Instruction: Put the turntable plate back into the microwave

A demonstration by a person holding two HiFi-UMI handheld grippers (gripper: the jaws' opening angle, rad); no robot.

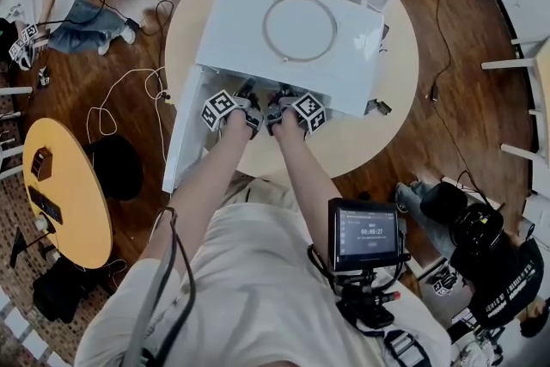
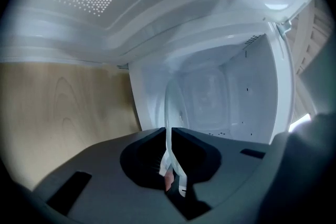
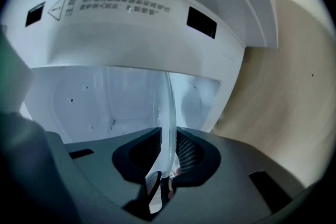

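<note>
Left gripper [image 2: 169, 134], right gripper [image 3: 169, 134]: we pinch clear turntable plate [image 3: 169, 105] rim in both, at open white microwave [image 1: 292, 30] mouth

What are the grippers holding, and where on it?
The left gripper and right gripper each clamp the glass plate by its near rim, at the microwave mouth.
</note>
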